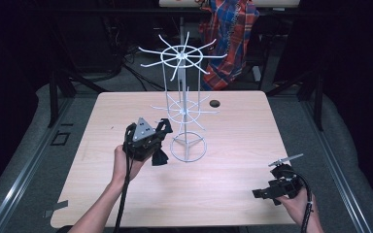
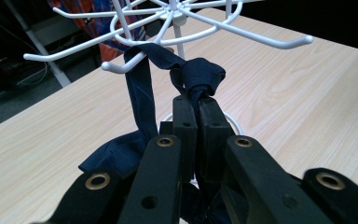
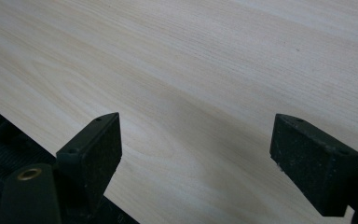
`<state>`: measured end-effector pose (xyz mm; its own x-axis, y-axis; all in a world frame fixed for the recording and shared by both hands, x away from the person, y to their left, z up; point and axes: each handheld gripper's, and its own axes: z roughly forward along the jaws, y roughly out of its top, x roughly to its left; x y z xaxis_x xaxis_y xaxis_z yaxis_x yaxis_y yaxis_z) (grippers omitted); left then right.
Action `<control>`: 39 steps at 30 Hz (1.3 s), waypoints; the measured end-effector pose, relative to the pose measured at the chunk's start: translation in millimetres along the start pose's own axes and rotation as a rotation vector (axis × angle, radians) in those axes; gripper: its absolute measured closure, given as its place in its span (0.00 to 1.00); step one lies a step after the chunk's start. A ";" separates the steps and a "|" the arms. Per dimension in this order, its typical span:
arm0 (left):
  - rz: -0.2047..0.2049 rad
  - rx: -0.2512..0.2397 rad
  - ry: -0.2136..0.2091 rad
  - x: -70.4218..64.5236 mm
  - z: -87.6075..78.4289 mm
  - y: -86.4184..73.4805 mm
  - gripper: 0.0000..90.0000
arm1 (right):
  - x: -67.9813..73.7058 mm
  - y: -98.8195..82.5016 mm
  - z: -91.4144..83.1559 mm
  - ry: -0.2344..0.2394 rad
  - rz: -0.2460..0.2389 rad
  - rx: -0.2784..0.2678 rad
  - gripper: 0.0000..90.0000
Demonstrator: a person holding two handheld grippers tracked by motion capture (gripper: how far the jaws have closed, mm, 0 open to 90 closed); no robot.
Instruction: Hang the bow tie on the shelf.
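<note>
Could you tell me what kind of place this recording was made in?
Probably a lab or studio set up for recording handling tasks. A bare wooden table stands on grey floor amid dark surroundings, with metal frame posts beside it, cables behind, and a white wire display rack as the prop.

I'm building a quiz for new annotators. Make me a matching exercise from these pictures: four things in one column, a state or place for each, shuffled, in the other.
Things
1. left gripper
2. right gripper
3. dark blue knotted fabric strip
4. white wire hook stand

States or places
A. standing upright mid-table
B. jaws wide apart over bare wood
C. looped over a lower hook
D. jaws clamped on cloth

Pairs: 1-D, 2-B, 3-C, 4-A
</note>
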<state>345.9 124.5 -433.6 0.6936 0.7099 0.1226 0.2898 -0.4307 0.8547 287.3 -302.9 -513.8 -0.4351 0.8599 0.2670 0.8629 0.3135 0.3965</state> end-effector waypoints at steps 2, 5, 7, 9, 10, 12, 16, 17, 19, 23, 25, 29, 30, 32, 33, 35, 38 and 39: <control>-0.006 0.003 0.001 0.4 0.9 -0.5 0.97 | -0.1 0.0 0.2 0.002 -0.001 -0.001 0.18; -0.008 0.010 0.005 1.1 2.7 -1.5 0.97 | -0.7 -0.2 0.6 0.006 -0.001 0.004 0.18; -0.010 0.012 0.005 1.4 3.8 -1.9 0.97 | -0.7 -0.3 0.6 0.006 -0.001 0.003 0.18; -0.011 0.011 -0.001 1.1 4.6 -2.1 0.97 | -0.6 -0.2 0.2 0.006 0.000 0.006 0.18; -0.008 0.013 -0.001 0.8 4.7 -1.9 0.97 | -0.7 -0.2 0.2 0.006 0.000 0.007 0.18; -0.001 0.007 -0.003 0.0 6.1 -1.1 0.97 | -0.8 -0.2 0.1 0.006 0.000 0.007 0.18; 0.007 0.011 -0.012 -1.4 11.3 -0.4 0.97 | -1.3 -0.3 -0.7 0.007 -0.005 0.012 0.18; 0.003 0.012 -0.014 -1.8 12.4 -0.6 0.97 | -1.1 -0.6 -0.6 0.004 0.000 0.007 0.18; 0.002 0.017 -0.019 -1.5 13.8 -0.9 0.97 | -1.6 -0.8 -0.8 0.003 0.000 0.008 0.18; -0.006 0.024 -0.025 0.7 15.4 -2.0 0.97 | -1.3 -0.8 -0.6 0.005 0.000 0.010 0.18; -0.010 0.026 -0.030 1.7 15.5 -2.2 0.97 | -1.0 -0.8 -0.4 0.001 0.001 0.009 0.18; -0.012 0.023 -0.039 1.9 15.9 -2.1 0.97 | -1.4 -0.3 -0.2 0.007 -0.006 0.018 0.18; -0.011 0.023 -0.038 1.9 16.1 -2.1 0.97 | 0.0 -1.3 1.3 0.004 0.014 -0.006 0.18; -0.014 0.027 -0.039 1.9 17.0 -2.5 0.97 | -0.2 -0.9 0.5 0.001 0.008 0.005 0.18; -0.016 0.028 -0.040 2.4 17.4 -2.8 0.97 | -0.8 -0.5 0.2 0.008 0.000 0.013 0.18; -0.023 0.031 -0.040 3.2 17.9 -3.3 0.97 | 0.2 -1.3 1.4 0.005 0.014 -0.007 0.18; -0.034 0.034 -0.045 3.7 18.5 -2.9 0.97 | -0.4 -0.7 0.7 0.005 0.003 0.010 0.18; -0.034 0.035 -0.046 3.4 18.6 -2.6 0.97 | -0.3 -0.7 0.8 0.004 0.003 0.010 0.18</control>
<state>359.8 117.7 -444.8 0.7123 0.6984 0.0693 0.3361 -0.4262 0.8399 287.1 -303.1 -514.8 -0.4334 0.8592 0.2720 0.8668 0.3147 0.3868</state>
